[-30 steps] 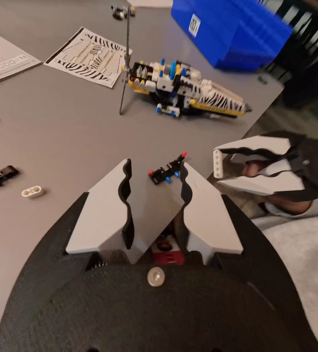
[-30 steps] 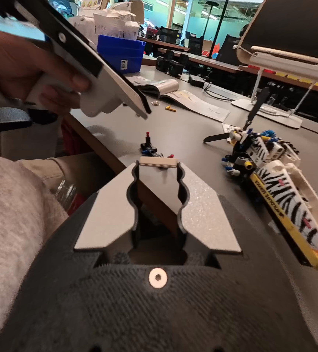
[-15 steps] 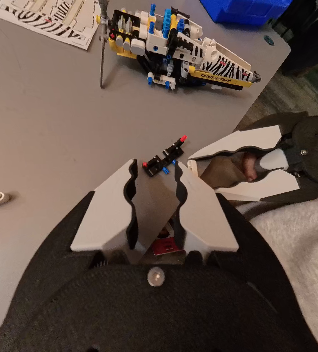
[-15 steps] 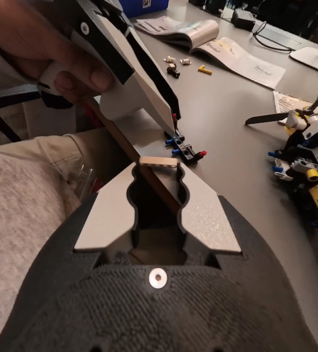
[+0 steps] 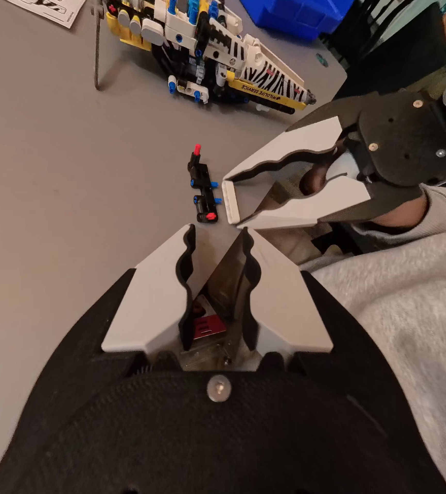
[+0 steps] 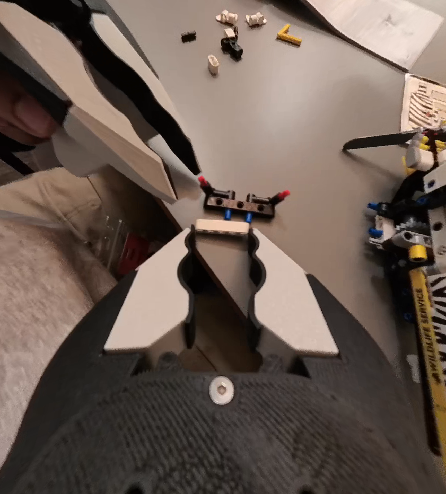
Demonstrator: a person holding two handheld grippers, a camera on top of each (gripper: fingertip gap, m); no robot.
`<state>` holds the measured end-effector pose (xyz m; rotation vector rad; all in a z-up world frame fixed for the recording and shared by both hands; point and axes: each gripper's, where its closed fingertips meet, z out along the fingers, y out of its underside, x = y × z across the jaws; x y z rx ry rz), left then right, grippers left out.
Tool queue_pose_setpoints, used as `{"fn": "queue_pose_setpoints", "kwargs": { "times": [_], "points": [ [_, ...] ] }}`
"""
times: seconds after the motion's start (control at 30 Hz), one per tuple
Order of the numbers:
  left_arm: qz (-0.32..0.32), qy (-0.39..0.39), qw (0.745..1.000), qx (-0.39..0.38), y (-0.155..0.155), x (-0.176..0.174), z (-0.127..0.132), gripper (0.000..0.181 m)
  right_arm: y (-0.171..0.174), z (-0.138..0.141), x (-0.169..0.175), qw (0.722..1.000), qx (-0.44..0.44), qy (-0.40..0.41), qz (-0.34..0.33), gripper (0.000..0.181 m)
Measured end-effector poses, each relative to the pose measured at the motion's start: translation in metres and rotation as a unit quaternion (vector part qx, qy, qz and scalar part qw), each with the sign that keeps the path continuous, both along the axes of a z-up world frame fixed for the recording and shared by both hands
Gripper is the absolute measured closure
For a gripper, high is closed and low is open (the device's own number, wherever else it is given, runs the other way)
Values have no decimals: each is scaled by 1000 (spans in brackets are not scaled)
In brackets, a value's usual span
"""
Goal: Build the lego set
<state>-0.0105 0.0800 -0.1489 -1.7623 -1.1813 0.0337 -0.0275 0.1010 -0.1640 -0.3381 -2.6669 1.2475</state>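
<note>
A small black subassembly (image 5: 203,187) with red and blue pins lies near the table's front edge; it also shows in the right wrist view (image 6: 240,204). My right gripper (image 6: 222,229) is shut on a white beam (image 6: 222,228), held level just short of the blue pins; the beam (image 5: 229,201) and that gripper (image 5: 232,203) show in the left wrist view. My left gripper (image 5: 217,232) is open and empty, just behind the subassembly; its fingers (image 6: 125,139) show at upper left in the right wrist view. The zebra-striped helicopter model (image 5: 216,53) lies farther back.
Loose white, black and yellow pieces (image 6: 229,42) lie farther out on the grey table (image 5: 56,160). A sticker sheet (image 6: 430,104) and an instruction booklet (image 6: 382,29) lie beyond. A blue bin (image 5: 296,16) stands at the back. The table edge runs under both grippers. Both grippers' tips are close together, under 4 cm apart.
Both grippers have closed in on the black subassembly. The right gripper tilted down and brought the white beam up to the blue pins. The left gripper moved forward, still open.
</note>
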Motion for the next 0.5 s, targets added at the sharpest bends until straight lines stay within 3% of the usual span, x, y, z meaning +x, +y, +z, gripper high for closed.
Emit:
{"fn": "queue_pose_setpoints", "kwargs": {
  "times": [0.13,0.27,0.5],
  "points": [
    [1,12,999,41,-7,-3,7,150,7,1,-12,999,35,16,6,143],
    [2,18,996,88,-11,-10,13,147,3,-1,-12,998,54,-21,26,143],
    [5,31,996,80,-11,-13,10,146,14,-2,-13,996,81,-37,3,129]
  ]
}}
